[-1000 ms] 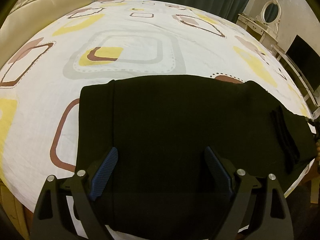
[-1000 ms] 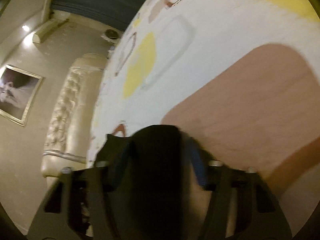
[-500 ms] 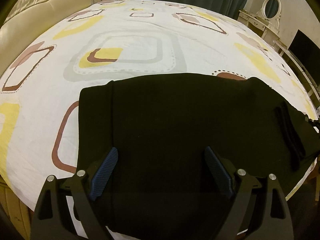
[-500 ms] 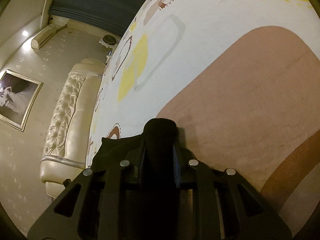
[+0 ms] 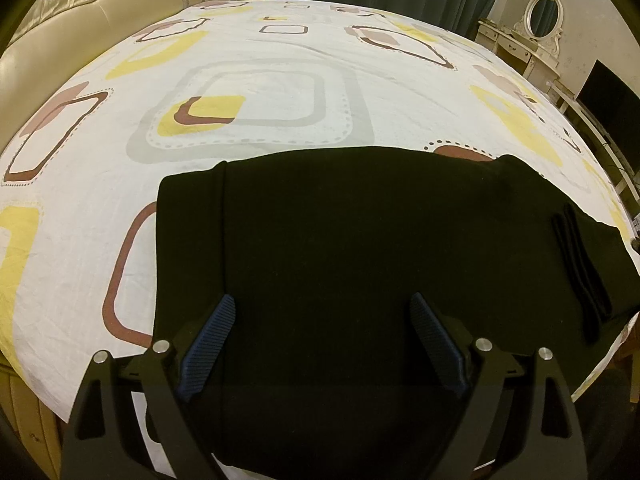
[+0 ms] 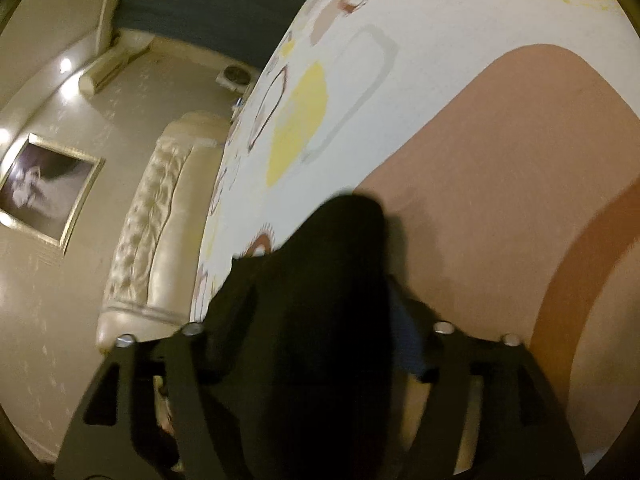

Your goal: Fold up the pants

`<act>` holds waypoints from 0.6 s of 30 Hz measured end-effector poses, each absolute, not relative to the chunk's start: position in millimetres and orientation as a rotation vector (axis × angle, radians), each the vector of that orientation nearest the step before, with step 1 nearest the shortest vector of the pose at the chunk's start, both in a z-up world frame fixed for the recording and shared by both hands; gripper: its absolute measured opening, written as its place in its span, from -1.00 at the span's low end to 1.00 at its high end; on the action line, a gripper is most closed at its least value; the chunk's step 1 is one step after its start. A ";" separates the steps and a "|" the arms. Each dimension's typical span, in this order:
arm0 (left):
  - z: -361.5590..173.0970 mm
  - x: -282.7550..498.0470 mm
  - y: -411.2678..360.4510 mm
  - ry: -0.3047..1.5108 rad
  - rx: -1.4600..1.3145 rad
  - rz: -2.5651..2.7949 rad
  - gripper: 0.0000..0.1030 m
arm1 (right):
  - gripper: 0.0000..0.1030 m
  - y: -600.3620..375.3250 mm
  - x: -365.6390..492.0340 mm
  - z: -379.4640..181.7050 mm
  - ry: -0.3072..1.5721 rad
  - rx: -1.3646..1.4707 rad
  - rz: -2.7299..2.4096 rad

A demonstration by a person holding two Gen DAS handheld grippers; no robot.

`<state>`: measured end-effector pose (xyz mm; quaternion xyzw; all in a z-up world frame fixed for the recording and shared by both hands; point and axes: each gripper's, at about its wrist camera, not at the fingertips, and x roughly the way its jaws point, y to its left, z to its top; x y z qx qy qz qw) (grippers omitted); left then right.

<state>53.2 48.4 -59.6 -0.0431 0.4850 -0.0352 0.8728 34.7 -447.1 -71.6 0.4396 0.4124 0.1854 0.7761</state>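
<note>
Left hand-held gripper (image 5: 322, 312) hovers released above pants (image 5: 360, 240); right hand-held gripper (image 6: 320, 320), just opening, straddles them.

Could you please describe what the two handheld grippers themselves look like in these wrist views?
Both are alike. The left gripper has a matte black frame with triangular cut-outs, round silver pivot pins, and two fingers faced with blue ribbed pads. The right gripper shows the same black linkage and silver pins, with a blurred blue pad. No cables, markings or sleeves show.
</note>
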 end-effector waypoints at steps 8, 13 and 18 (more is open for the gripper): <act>-60.1 53.5 47.1 1.014 -0.087 -0.071 0.72 | 0.38 -433.4 -6.4 -72.9 0.904 0.939 0.428; -60.8 53.9 45.7 1.015 -0.082 -0.067 0.73 | 0.13 -422.2 -13.0 -72.7 0.931 0.878 0.394; -61.3 54.6 44.9 1.018 -0.077 -0.062 0.75 | -0.33 -430.7 -17.6 -82.4 0.924 0.919 0.389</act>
